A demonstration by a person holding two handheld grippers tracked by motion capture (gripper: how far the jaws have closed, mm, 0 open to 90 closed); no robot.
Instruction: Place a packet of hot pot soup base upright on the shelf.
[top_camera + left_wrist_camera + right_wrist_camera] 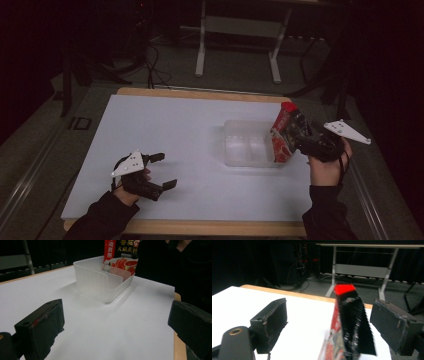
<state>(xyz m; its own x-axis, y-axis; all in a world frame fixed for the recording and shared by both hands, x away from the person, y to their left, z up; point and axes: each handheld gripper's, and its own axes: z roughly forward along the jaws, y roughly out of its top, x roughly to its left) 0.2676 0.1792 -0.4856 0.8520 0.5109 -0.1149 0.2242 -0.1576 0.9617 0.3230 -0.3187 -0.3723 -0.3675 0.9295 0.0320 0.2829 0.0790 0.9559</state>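
A red and black printed sauce packet [283, 132] stands tilted at the right end of a clear plastic divided container [240, 147] on the white table. My right gripper [301, 137] is open around the packet's upper part. In the right gripper view the packet [350, 325] rises between the jaws, with a wide gap on the left side and its edge close to the right jaw. My left gripper [167, 170] rests open and holds nothing near the table's front left. The left gripper view looks toward the container [95, 282] and the packet [120, 255].
The white sheet [165, 125] covers a wooden tabletop whose edge [200, 93] shows at the back. Beyond the table stand a white-legged frame [240, 45] and cables on the dark floor. A sleeve [192, 272] appears at the right of the left gripper view.
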